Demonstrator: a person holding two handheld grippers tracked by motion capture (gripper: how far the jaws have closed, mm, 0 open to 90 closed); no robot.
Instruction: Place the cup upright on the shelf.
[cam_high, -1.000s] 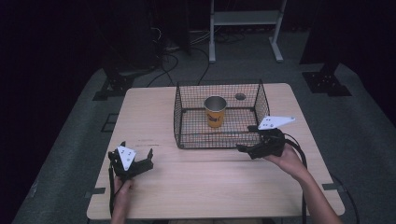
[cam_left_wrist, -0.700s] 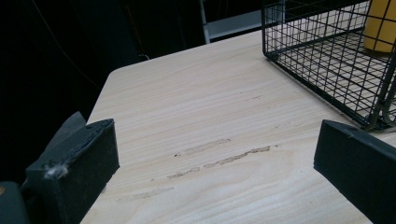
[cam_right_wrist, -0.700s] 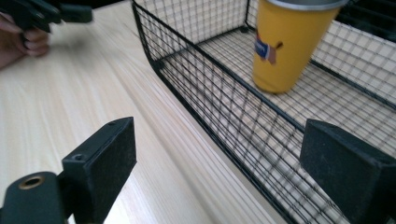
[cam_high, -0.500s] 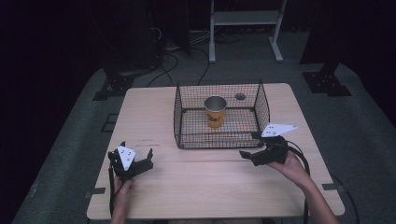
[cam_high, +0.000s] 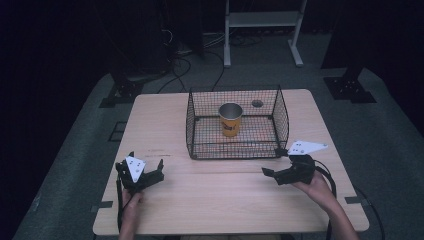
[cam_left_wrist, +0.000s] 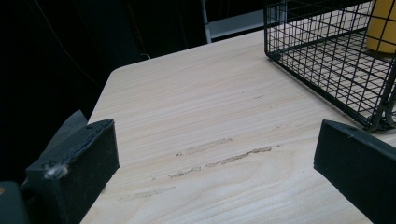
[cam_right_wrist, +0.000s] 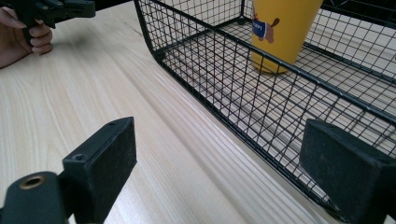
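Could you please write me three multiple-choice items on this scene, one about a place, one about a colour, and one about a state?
1. Where does the cup stand?
A. Inside the wire basket
B. On the bare table beside the left gripper
C. Between the right gripper's jaws

2. What colour is the cup's outside?
A. Blue
B. Yellow-orange
C. White

3. How do the two grippers stand?
A. Both shut on the basket
B. Left gripper shut on the cup, right gripper open
C. Both open, holding nothing

Answers:
1. A, since the high view shows the cup upright on the basket's mesh floor.
2. B, since the right gripper view shows a yellow-orange wall with a small printed figure.
3. C, since the left gripper and the right gripper each show jaws spread wide over the table, with nothing between them.
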